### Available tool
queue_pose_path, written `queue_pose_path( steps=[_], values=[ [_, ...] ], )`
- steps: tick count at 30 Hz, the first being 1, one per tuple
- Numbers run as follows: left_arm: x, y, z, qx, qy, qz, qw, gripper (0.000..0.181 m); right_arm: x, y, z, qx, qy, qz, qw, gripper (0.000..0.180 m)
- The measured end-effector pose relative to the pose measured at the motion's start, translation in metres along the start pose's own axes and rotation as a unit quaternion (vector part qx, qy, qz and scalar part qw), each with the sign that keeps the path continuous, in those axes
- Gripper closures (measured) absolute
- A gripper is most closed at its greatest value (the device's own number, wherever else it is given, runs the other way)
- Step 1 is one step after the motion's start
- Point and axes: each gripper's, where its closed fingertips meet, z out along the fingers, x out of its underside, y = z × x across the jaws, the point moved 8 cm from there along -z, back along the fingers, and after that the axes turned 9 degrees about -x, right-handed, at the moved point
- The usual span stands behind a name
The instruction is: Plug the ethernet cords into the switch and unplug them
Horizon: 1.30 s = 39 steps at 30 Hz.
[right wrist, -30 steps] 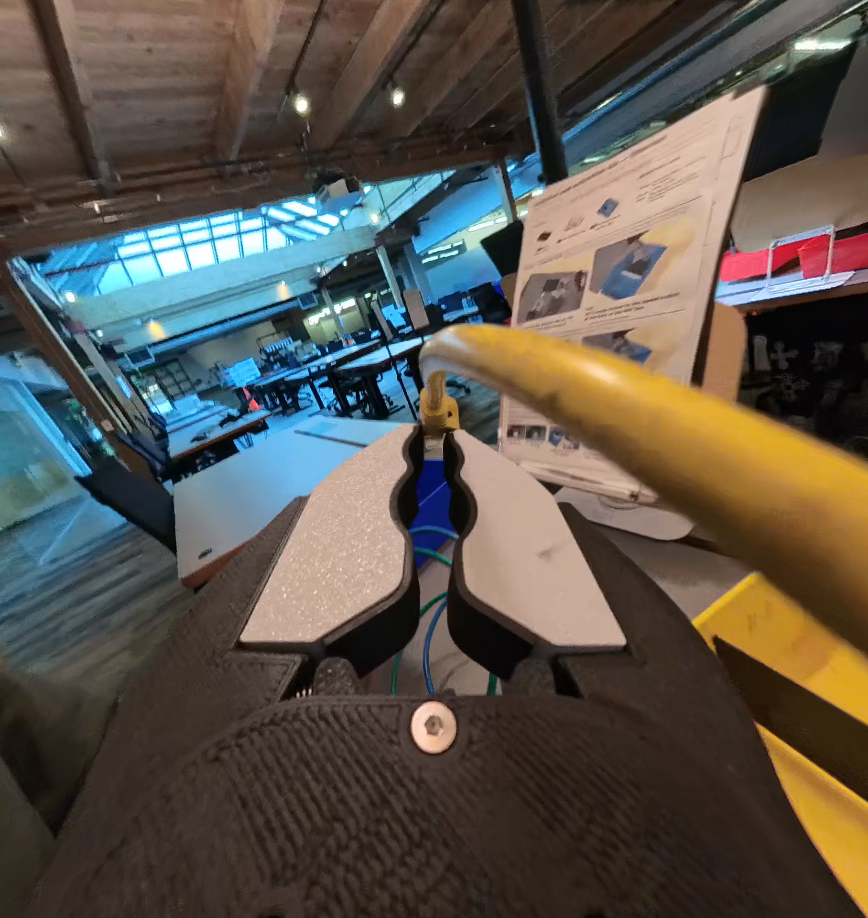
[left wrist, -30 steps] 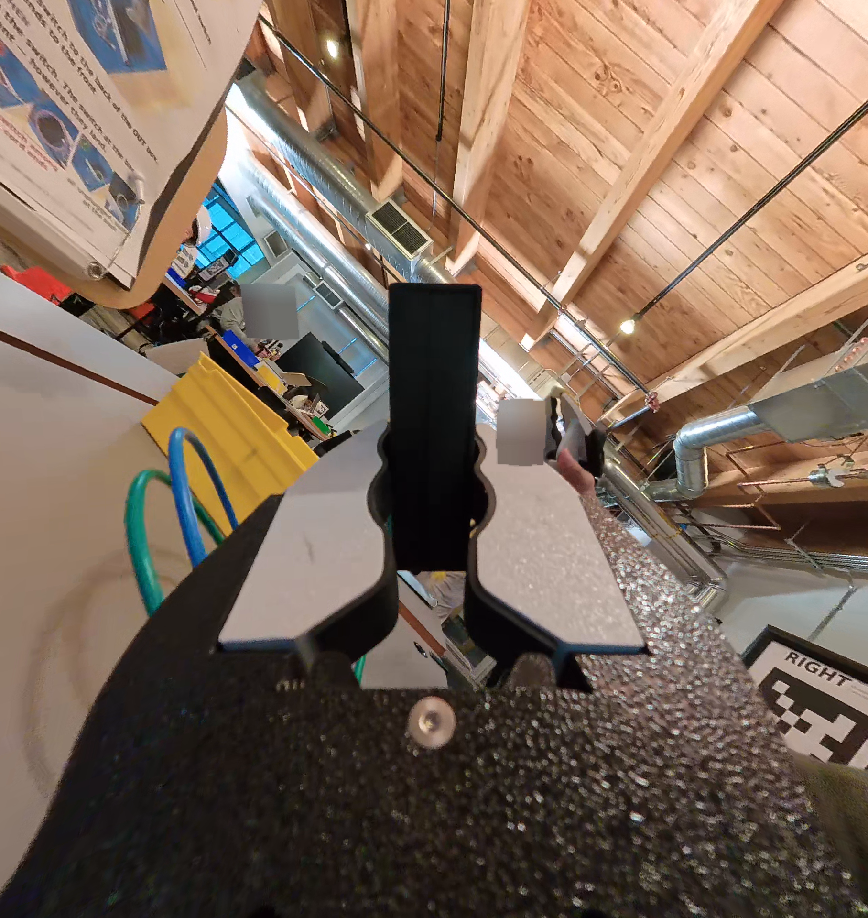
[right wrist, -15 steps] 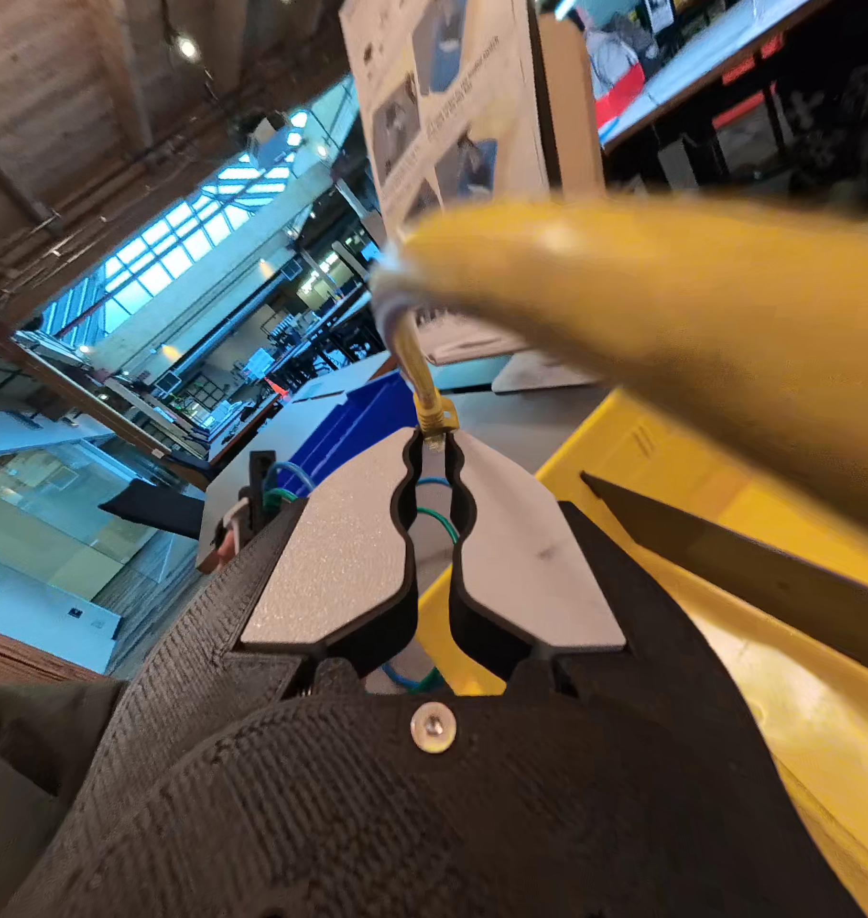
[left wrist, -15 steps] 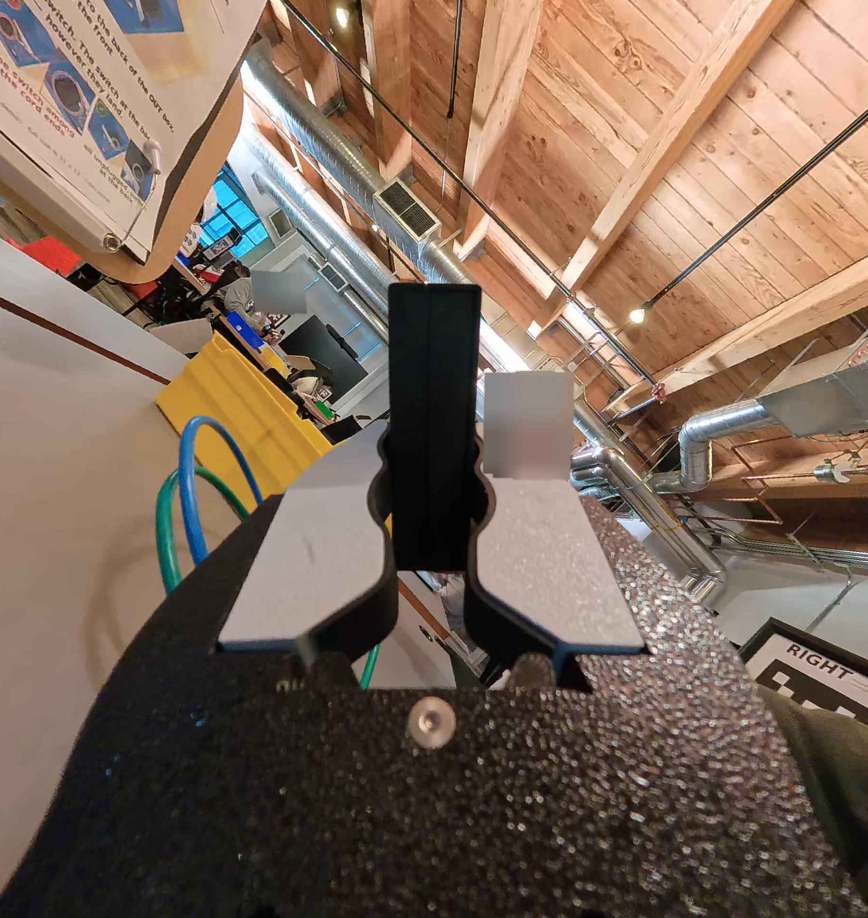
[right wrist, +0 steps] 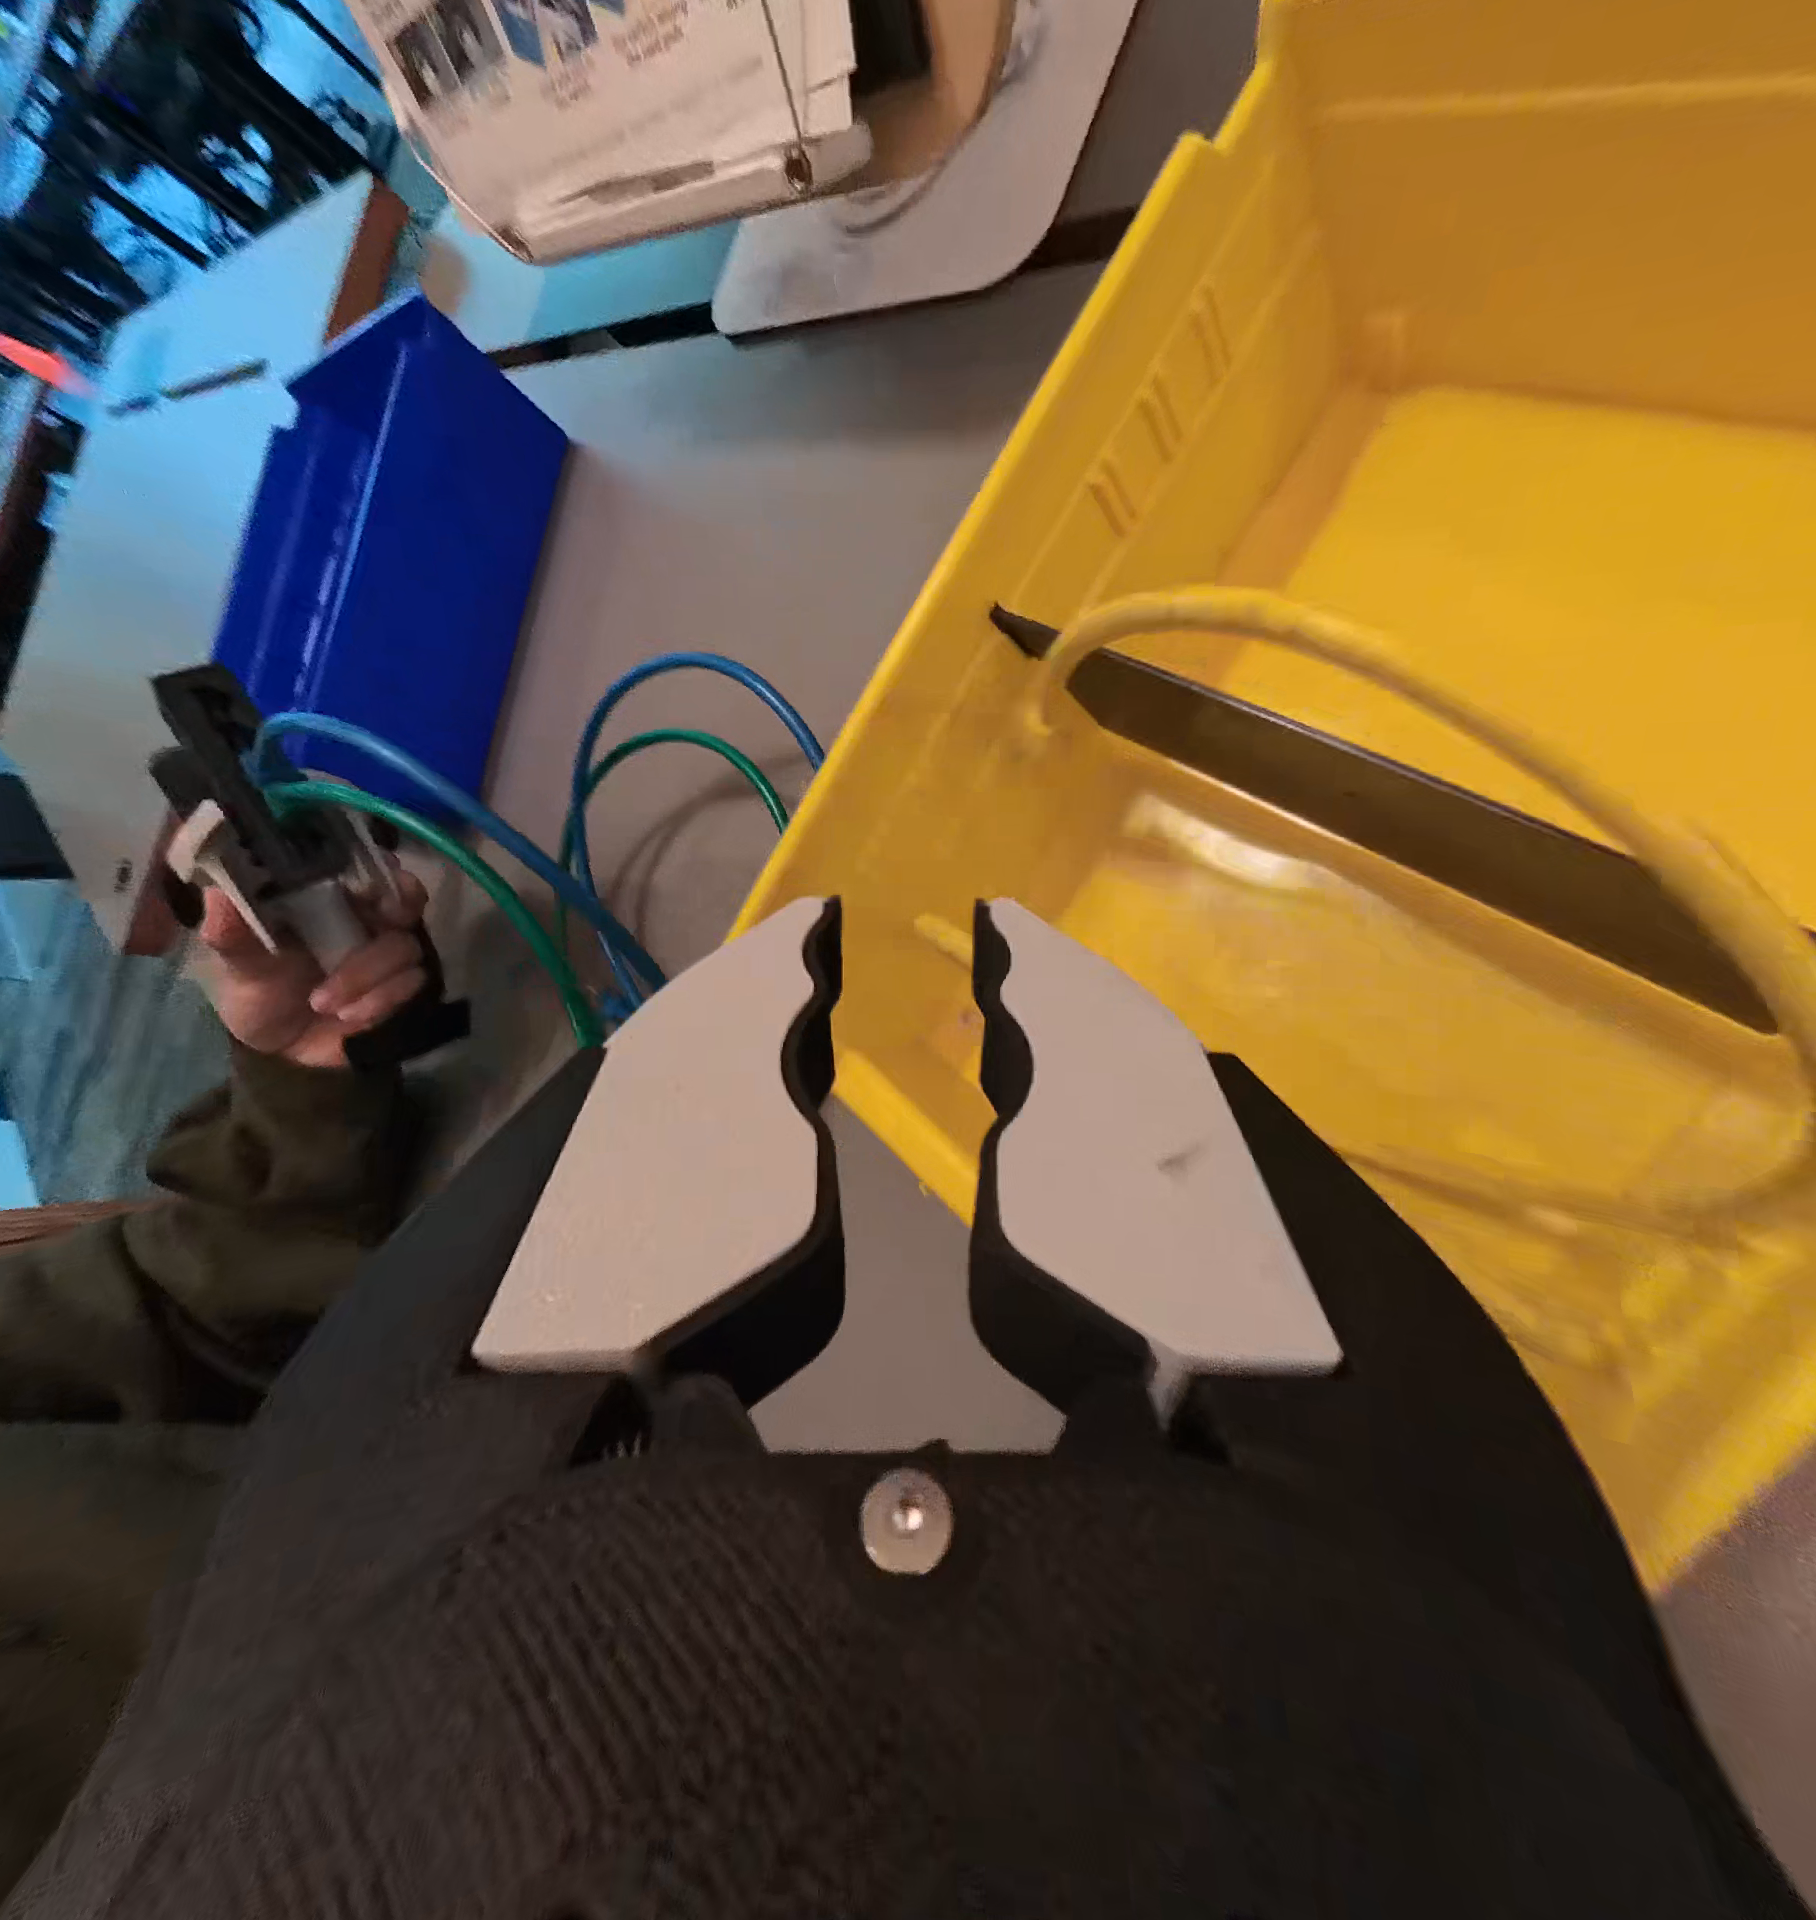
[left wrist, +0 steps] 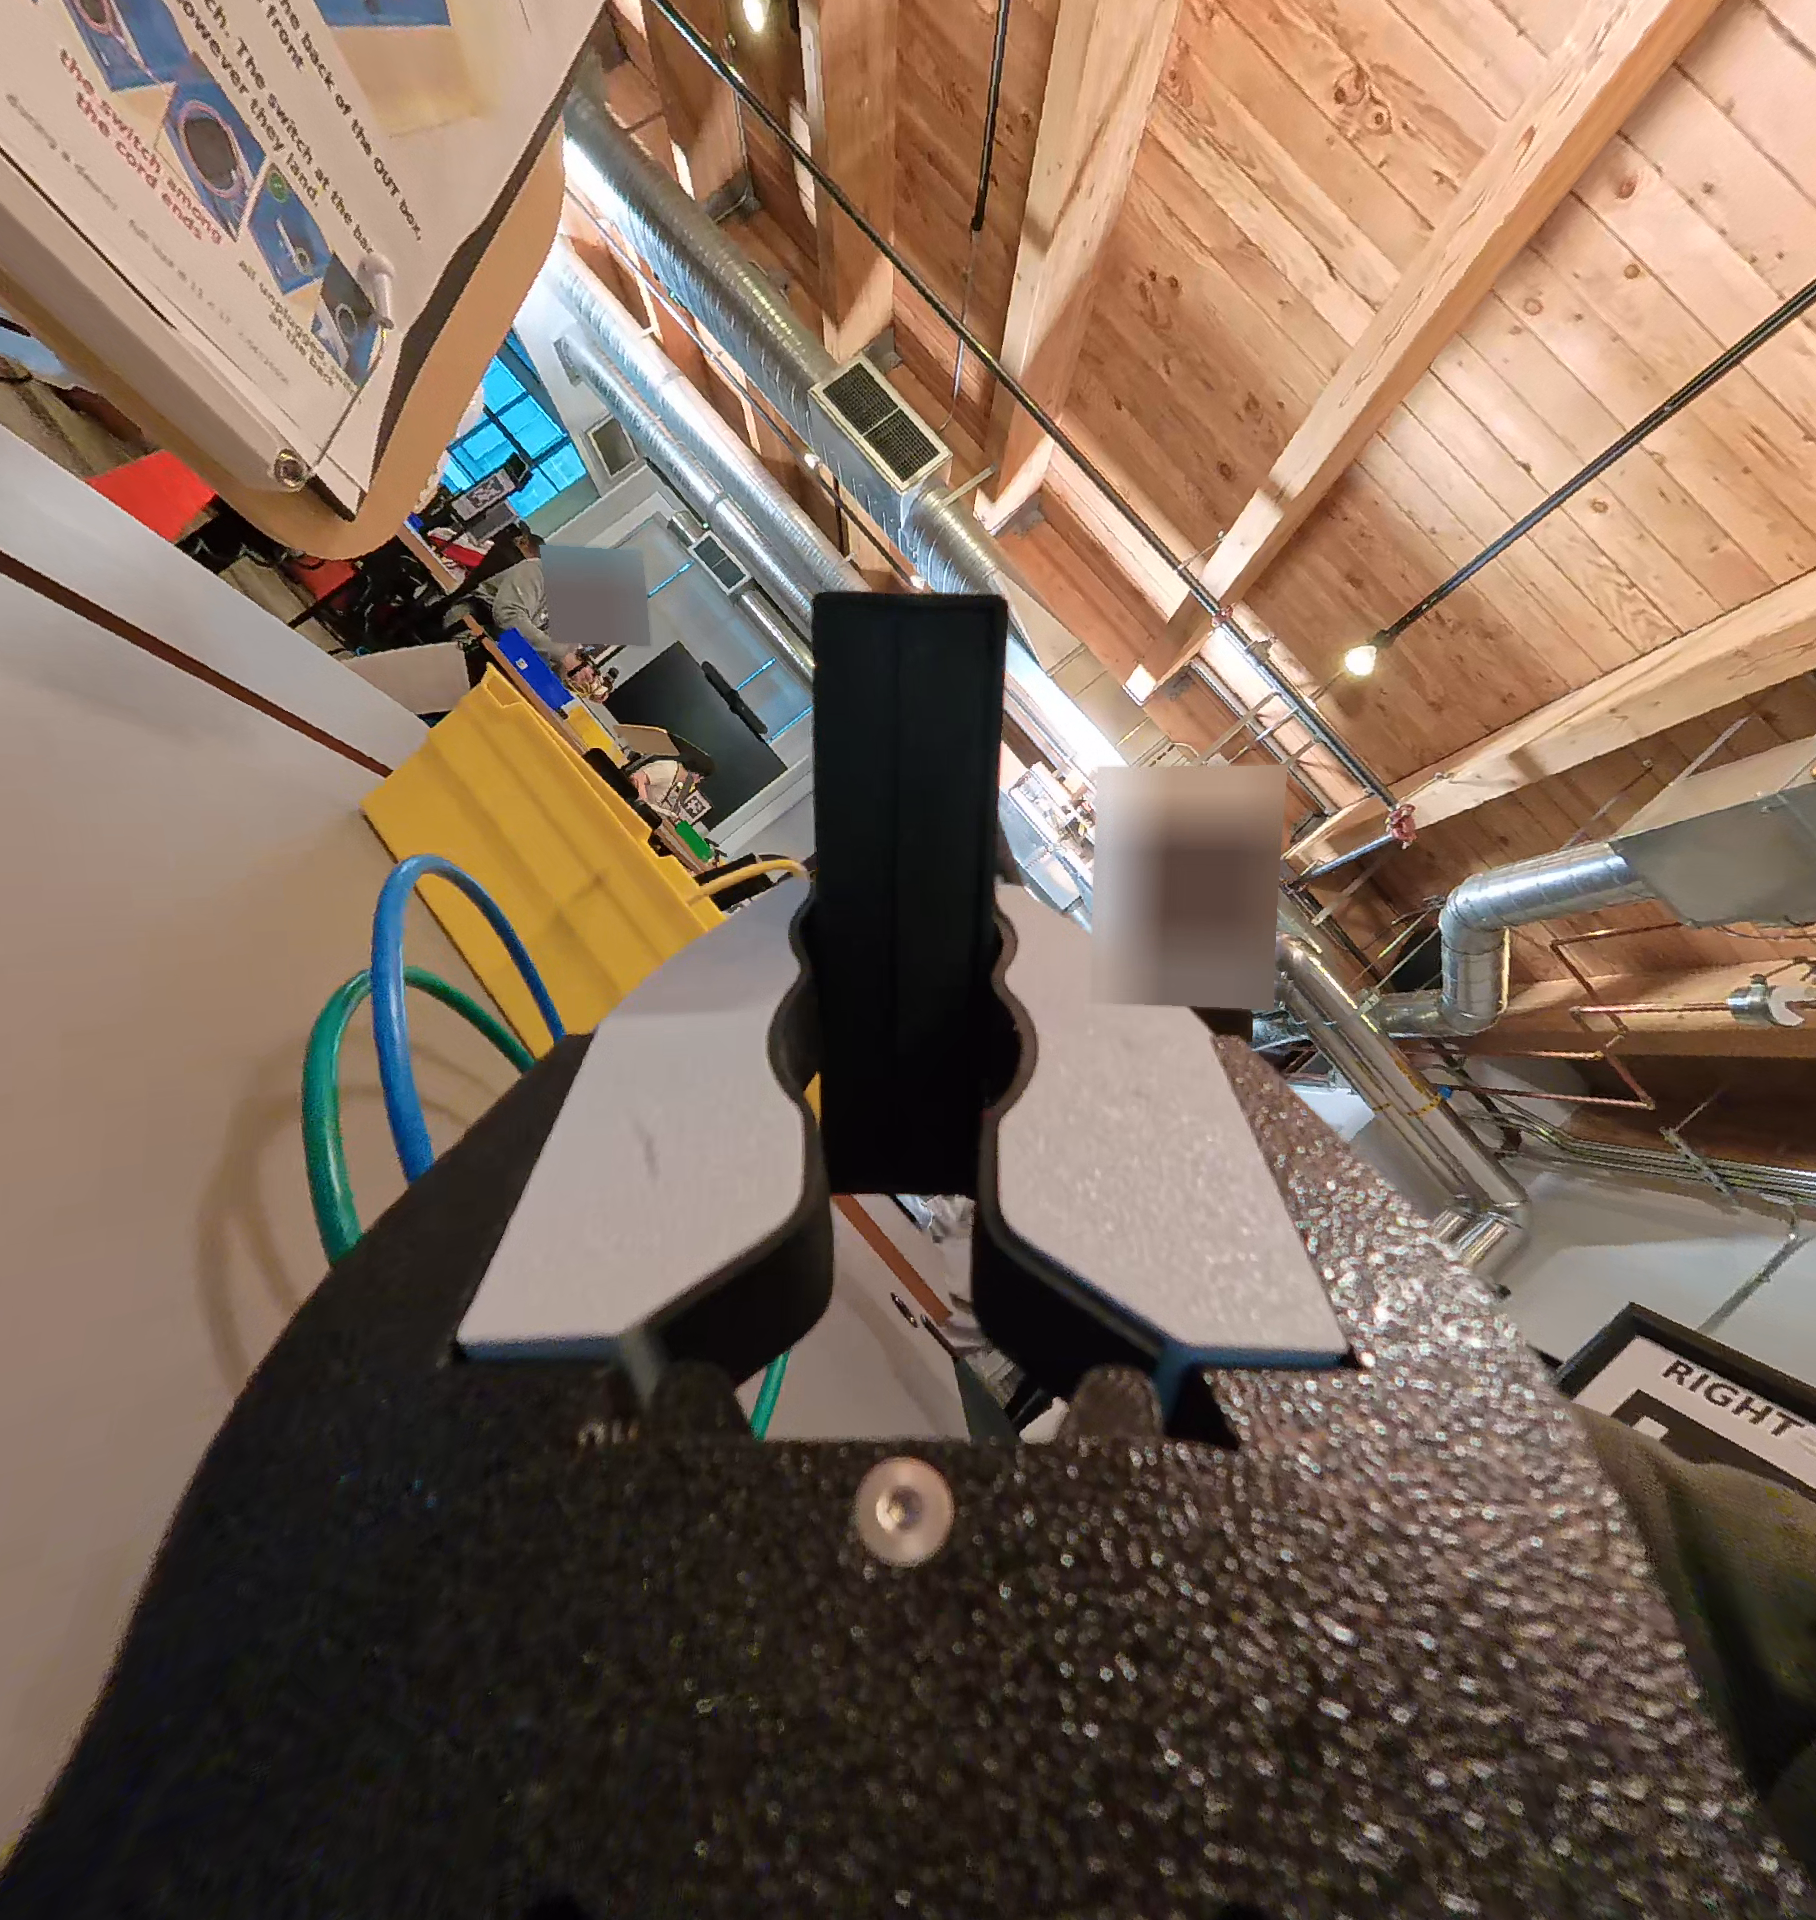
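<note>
Switch [left wrist: 906, 894], a black slab, sits clamped upright between left gripper [left wrist: 904, 1039] jaws. Right gripper [right wrist: 904, 997] jaws apart, empty, at yellow bin [right wrist: 1506, 540] rim. Yellow cord [right wrist: 1610, 790] lies inside the bin; blue cord [right wrist: 696, 675] and green cord [right wrist: 675, 748] loop just beside it.

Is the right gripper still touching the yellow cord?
Apart. The right wrist view shows the right gripper open with nothing between its fingers, while the yellow cord loops inside the yellow bin, clear of both fingertips.
</note>
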Motion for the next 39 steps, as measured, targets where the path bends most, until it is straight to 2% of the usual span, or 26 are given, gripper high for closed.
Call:
queue_pose_path(
  steps=[4, 6, 9, 11, 14, 16, 18, 19, 21, 22, 23, 25, 29, 30, 32, 34, 36, 37, 38, 39],
  values=[
    [0.003, 0.000, 0.003, 0.002, 0.006, -0.002, 1.000, 0.154, 0.005, 0.004, -0.007, 0.016, 0.002, -0.022, 1.000, 0.150],
    [0.006, 0.001, 0.004, -0.001, 0.009, -0.005, 1.000, 0.154, 0.004, 0.001, -0.007, 0.048, -0.022, -0.042, 0.998, 0.147],
    [0.009, 0.000, 0.005, 0.000, 0.013, -0.006, 1.000, 0.154, 0.006, 0.009, 0.000, -0.007, -0.037, -0.079, 0.996, 0.126],
    [0.009, -0.002, 0.005, 0.002, 0.015, -0.005, 1.000, 0.154, 0.004, 0.008, 0.005, -0.014, -0.060, -0.087, 0.994, 0.117],
    [0.008, -0.003, 0.005, 0.003, 0.014, -0.005, 1.000, 0.154, 0.006, 0.000, 0.010, 0.036, -0.021, -0.101, 0.994, 0.116],
    [0.007, -0.003, 0.004, 0.004, 0.014, -0.006, 1.000, 0.154, 0.006, 0.000, 0.008, 0.058, 0.030, -0.141, 0.988, 0.117],
    [0.006, -0.003, 0.004, 0.005, 0.012, -0.006, 1.000, 0.154, 0.004, -0.006, 0.006, 0.135, 0.075, -0.178, 0.972, 0.106],
    [0.006, -0.003, 0.004, 0.005, 0.012, -0.007, 1.000, 0.154, 0.004, -0.007, 0.008, 0.145, 0.089, -0.178, 0.969, 0.106],
    [0.006, -0.002, 0.004, 0.005, 0.012, -0.009, 1.000, 0.154, 0.000, -0.005, 0.013, 0.136, 0.096, -0.171, 0.971, 0.094],
    [0.007, -0.002, 0.004, 0.007, 0.013, -0.011, 1.000, 0.154, -0.006, -0.007, 0.014, 0.176, 0.099, -0.197, 0.959, 0.103],
    [0.007, -0.002, 0.005, 0.008, 0.014, -0.013, 1.000, 0.154, -0.010, -0.007, 0.015, 0.213, 0.095, -0.239, 0.943, 0.097],
    [0.008, -0.001, 0.005, 0.008, 0.014, -0.016, 1.000, 0.154, -0.011, -0.002, 0.021, 0.225, 0.091, -0.311, 0.919, 0.093],
    [0.006, -0.002, 0.004, 0.012, 0.016, -0.015, 1.000, 0.154, -0.001, 0.001, 0.035, 0.257, 0.160, -0.436, 0.848, 0.091],
    [0.006, -0.002, 0.004, 0.013, 0.015, -0.015, 1.000, 0.154, 0.004, 0.003, 0.038, 0.250, 0.173, -0.432, 0.849, 0.090],
    [0.006, -0.002, 0.004, 0.015, 0.016, -0.019, 1.000, 0.154, 0.010, 0.012, 0.041, 0.221, 0.172, -0.389, 0.878, 0.091],
    [0.006, -0.002, 0.004, 0.014, 0.016, -0.019, 1.000, 0.154, 0.013, 0.034, 0.037, 0.202, 0.086, -0.352, 0.910, 0.098],
    [0.006, -0.002, 0.004, 0.013, 0.019, -0.018, 1.000, 0.154, 0.029, 0.081, 0.035, 0.061, -0.042, -0.288, 0.955, 0.088],
    [0.007, -0.002, 0.005, 0.011, 0.022, -0.018, 1.000, 0.154, 0.040, 0.106, 0.035, -0.028, -0.120, -0.237, 0.964, 0.091],
    [0.009, -0.002, 0.006, 0.009, 0.024, -0.019, 0.999, 0.154, 0.053, 0.128, 0.034, -0.106, -0.179, -0.186, 0.960, 0.101],
    [0.011, -0.002, 0.007, 0.009, 0.028, -0.023, 0.999, 0.154, 0.068, 0.145, 0.036, -0.156, -0.230, -0.147, 0.949, 0.119]
  ],
)
